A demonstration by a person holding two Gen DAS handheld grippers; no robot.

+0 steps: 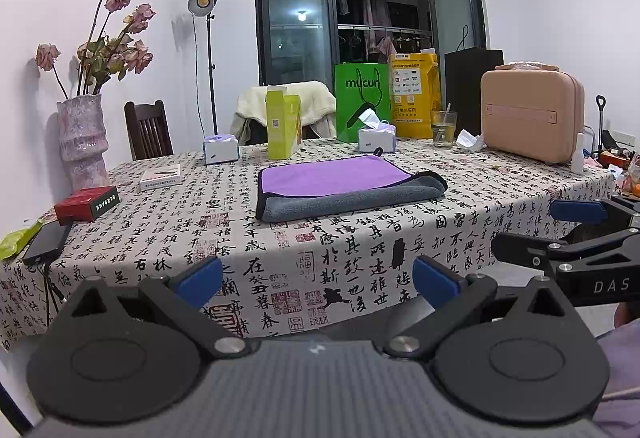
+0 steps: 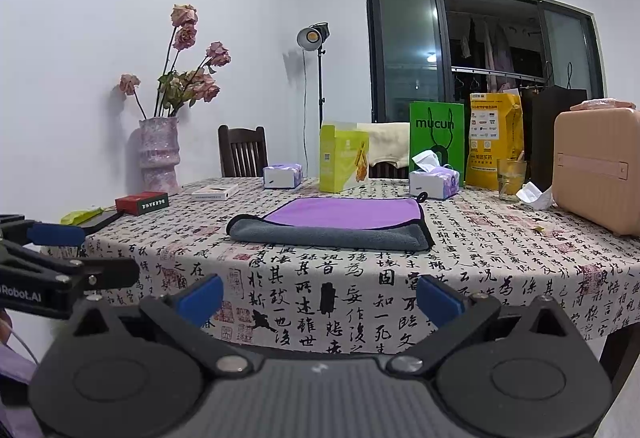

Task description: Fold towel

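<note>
A purple and grey towel (image 1: 344, 186) lies folded on the table's calligraphy-print cloth (image 1: 360, 250), its grey underside rolled over along the near edge. It also shows in the right wrist view (image 2: 340, 220). My left gripper (image 1: 318, 280) is open and empty, held off the table's near edge, well short of the towel. My right gripper (image 2: 320, 296) is open and empty too, at the same near edge. Each gripper shows in the other's view, the right one (image 1: 576, 234) at the right and the left one (image 2: 52, 250) at the left.
Behind the towel stand two tissue boxes (image 1: 376, 136), a yellow-green carton (image 1: 282, 124), a green bag (image 1: 362, 98), a yellow bag (image 1: 414, 92), a glass (image 1: 444, 128) and a pink case (image 1: 532, 118). At the left are a vase (image 1: 82, 142), a red box (image 1: 86, 204) and a phone (image 1: 46, 242).
</note>
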